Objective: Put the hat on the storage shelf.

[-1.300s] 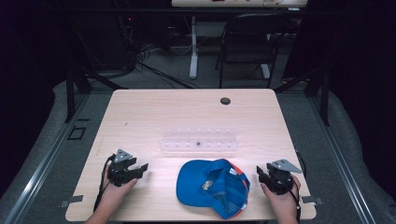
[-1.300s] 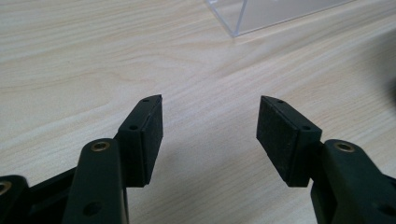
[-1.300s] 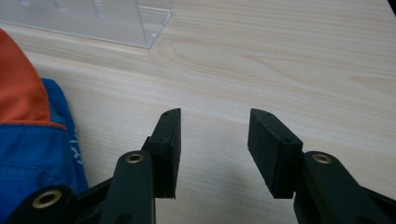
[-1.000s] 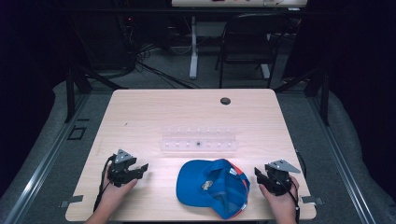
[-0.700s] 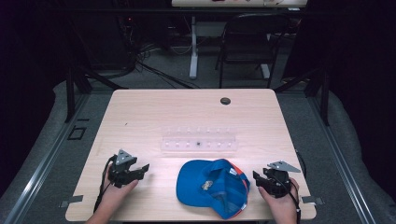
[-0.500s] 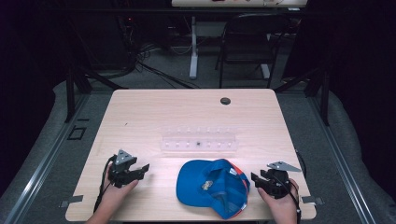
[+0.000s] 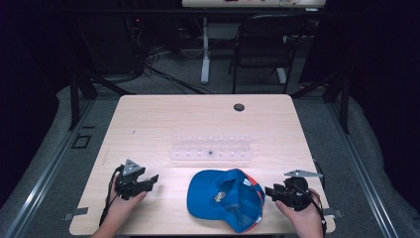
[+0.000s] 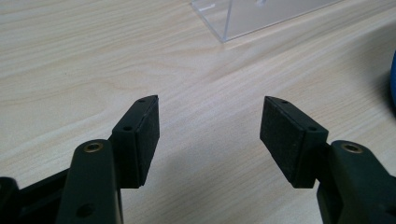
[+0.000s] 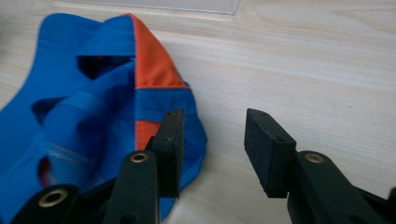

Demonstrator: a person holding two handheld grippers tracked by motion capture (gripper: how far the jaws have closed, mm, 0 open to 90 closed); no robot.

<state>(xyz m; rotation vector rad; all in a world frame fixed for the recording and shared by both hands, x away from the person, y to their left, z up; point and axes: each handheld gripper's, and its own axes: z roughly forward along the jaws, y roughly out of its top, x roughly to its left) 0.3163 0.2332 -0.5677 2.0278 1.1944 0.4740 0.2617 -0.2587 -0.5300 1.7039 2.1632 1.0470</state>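
A blue cap point(image 7: 223, 198) with orange panels lies upside down near the table's front edge, and shows close up in the right gripper view point(image 9: 84, 107). My right gripper point(image 7: 270, 192) sits just right of it, pointing left at its edge. Its jaws point(image 9: 212, 135) have just been closing but still stand apart. The cap's edge reaches a little into the gap beside one jaw, and neither pad presses on it. My left gripper point(image 7: 151, 180) rests at the front left, open point(image 8: 210, 123) over bare wood, with nothing between its pads.
A clear plastic tray point(image 7: 210, 148) lies across the middle of the wooden table point(image 7: 163, 119), behind the cap; its corner shows in the left gripper view point(image 8: 261, 14). A small black disc point(image 7: 239, 107) sits near the far edge. A chair point(image 7: 262, 44) stands beyond the table.
My right gripper has lifted slightly and shifted left toward the cap's edge, and its jaws have narrowed. The left gripper and the cap have stayed put.
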